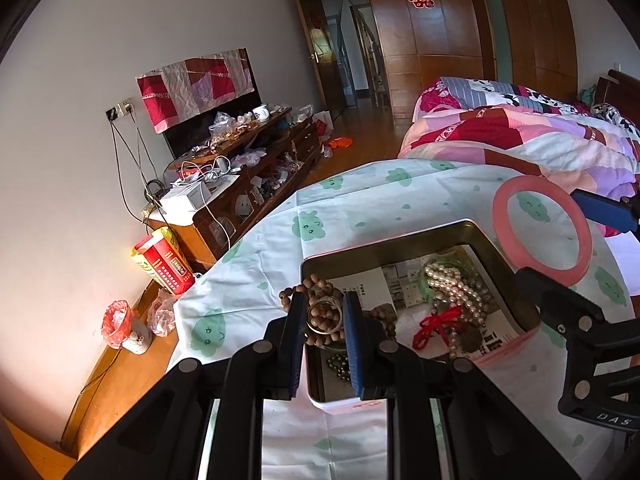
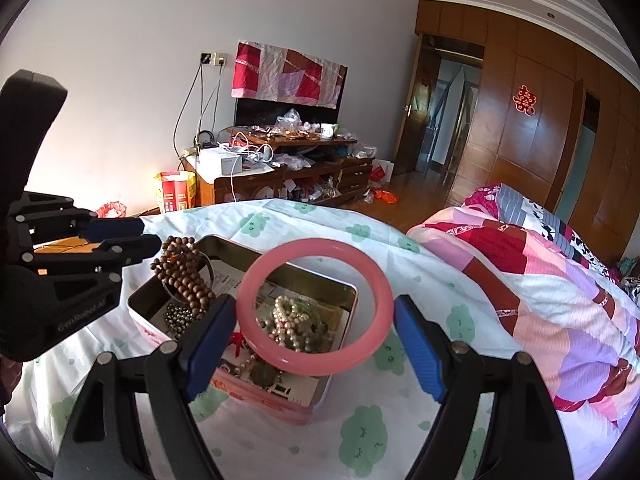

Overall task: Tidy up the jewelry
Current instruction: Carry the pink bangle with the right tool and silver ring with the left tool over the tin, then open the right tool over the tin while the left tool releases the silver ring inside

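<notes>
My left gripper (image 1: 325, 304) is shut on a string of brown wooden beads (image 1: 322, 312) with a thin clear ring among them, held over the near left corner of an open metal tin (image 1: 384, 246). The right wrist view shows this left gripper (image 2: 150, 236) with the beads (image 2: 184, 272) hanging from its tips. My right gripper (image 2: 315, 306) is shut on a pink bangle (image 2: 316, 247), pads pressing its two sides, above the tin (image 2: 260, 396). The bangle (image 1: 499, 216) hovers past the tin's far right corner. Inside the tin lie a pearl necklace (image 1: 456, 284), a red knotted cord (image 1: 436, 322) and dark beads (image 2: 178, 314).
The tin stands on a table with a white cloth printed with green clouds (image 1: 360, 200). A bed with a patchwork quilt (image 1: 540, 136) lies to the right. A cluttered wooden cabinet (image 1: 248, 168) and a red box (image 1: 168, 264) stand by the left wall.
</notes>
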`<state>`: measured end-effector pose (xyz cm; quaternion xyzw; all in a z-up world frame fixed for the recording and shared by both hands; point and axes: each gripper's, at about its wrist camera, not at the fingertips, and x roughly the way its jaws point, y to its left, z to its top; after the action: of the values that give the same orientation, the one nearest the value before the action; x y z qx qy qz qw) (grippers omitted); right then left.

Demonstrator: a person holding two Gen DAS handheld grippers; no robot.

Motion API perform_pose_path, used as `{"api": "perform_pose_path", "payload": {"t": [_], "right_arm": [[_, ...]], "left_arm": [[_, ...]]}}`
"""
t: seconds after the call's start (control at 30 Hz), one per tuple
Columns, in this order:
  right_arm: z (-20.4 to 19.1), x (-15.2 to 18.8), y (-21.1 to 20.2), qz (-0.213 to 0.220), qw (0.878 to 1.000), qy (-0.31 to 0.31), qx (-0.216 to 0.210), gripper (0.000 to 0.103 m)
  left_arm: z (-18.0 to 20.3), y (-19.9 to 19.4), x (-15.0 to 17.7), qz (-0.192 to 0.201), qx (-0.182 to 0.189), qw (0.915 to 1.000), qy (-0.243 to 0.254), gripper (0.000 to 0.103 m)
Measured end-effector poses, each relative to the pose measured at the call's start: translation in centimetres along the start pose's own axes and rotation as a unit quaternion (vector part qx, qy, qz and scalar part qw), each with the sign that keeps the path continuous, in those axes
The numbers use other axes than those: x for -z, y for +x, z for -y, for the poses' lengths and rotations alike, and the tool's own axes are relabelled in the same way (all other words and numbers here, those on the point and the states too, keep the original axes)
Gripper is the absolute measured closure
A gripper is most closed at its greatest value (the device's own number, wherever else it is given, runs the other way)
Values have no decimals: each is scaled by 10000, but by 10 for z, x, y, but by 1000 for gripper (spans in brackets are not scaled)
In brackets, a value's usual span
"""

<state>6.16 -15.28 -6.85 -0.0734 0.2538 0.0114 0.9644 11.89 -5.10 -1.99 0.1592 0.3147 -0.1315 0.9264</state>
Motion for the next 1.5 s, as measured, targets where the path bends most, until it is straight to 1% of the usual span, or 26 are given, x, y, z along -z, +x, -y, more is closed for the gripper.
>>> {"api": "perform_pose_path", "payload": {"t": [0.57, 0.97, 1.37, 1.5], "right_arm": [[-5, -7, 30, -152, 9999, -12, 9, 21], [-11, -2, 47, -308, 9995, -70, -21, 21], [-17, -3, 55, -387, 9991, -157, -46, 21], [-21, -2, 60, -463, 9986, -222, -97, 21]], "left_arm": [[-2, 27, -2, -164, -50, 9998, -80, 84], [-3, 36, 0, -231, -67, 9997, -90, 84], [-7, 42, 3, -286, -64, 9995, -111, 84], [-9, 43, 2, -248, -105, 9995, -166, 84]]}}
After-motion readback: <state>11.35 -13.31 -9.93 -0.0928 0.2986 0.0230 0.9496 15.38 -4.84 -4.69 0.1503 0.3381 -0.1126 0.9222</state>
